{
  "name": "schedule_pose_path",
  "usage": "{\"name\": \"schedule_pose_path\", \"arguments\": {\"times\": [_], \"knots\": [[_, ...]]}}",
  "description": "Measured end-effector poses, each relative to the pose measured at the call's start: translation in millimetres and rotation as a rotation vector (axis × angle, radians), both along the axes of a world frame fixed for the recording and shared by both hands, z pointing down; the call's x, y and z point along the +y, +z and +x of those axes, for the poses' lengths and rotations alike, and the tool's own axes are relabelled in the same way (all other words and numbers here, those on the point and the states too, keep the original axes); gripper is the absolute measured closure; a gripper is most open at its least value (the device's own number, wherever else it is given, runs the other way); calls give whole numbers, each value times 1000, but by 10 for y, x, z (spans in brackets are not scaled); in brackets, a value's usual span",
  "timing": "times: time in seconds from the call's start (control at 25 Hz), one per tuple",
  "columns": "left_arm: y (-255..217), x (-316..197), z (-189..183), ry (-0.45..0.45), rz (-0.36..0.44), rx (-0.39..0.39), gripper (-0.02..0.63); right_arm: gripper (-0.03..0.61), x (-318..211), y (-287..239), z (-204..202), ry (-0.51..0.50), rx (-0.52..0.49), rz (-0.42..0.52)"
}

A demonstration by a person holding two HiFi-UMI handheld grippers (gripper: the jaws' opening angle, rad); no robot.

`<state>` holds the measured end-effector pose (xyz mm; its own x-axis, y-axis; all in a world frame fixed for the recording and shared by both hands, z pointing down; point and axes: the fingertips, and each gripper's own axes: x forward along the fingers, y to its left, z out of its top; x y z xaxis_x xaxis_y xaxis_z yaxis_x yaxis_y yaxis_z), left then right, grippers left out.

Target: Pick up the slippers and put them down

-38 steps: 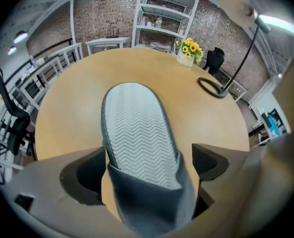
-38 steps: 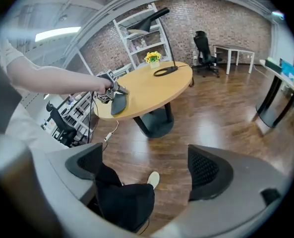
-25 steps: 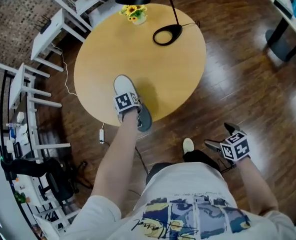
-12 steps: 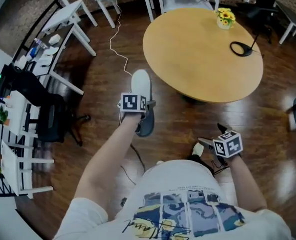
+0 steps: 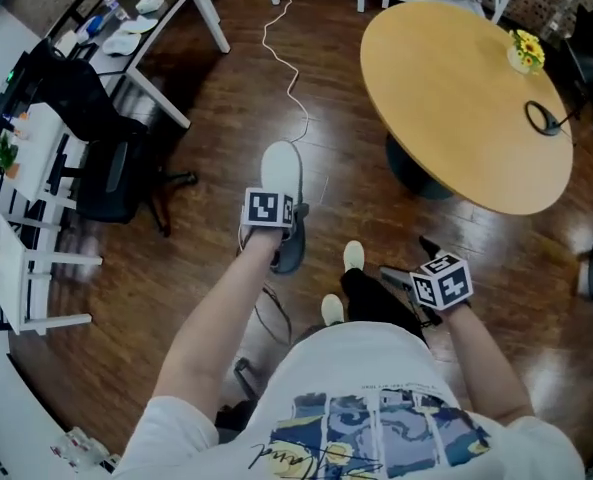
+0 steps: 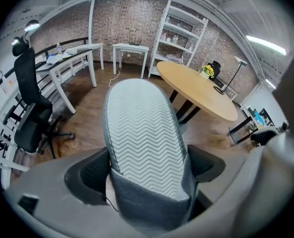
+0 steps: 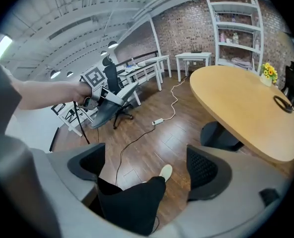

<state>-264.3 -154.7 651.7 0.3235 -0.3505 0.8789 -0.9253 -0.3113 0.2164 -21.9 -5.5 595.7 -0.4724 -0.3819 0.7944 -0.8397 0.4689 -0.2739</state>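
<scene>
Slipper point(image 6: 143, 128) is pinched at its grey end by the left gripper point(image 6: 147, 171), in the air over the wood floor point(image 5: 216, 118), beside the round table point(image 5: 456, 98). Right gripper point(image 7: 146, 168) jaws spread, empty (only a trouser leg beyond). Risk: the long overhang could pivot or slip free while lowering.

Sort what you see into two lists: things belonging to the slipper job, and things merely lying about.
Job: slipper, left gripper shut on it, right gripper with jaws open.
Lying about: round table, flowers, office chair, white cable.
</scene>
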Motion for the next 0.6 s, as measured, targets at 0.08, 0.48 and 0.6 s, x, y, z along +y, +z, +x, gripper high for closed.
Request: {"name": "schedule_pose_path", "arguments": {"times": [0.08,0.48,0.6], "knots": [[334,-258,15,-10,-28,18,129,57,-352,313,-105,-15,14,-38],[3758,-2331,5,-101,-98,-62,129,57,-2317,3574,-477,-5,74,-172],[5707,-2665,-5,-77,-152,-91,129,60,-2816,5286,-520,152,74,-124]]}}
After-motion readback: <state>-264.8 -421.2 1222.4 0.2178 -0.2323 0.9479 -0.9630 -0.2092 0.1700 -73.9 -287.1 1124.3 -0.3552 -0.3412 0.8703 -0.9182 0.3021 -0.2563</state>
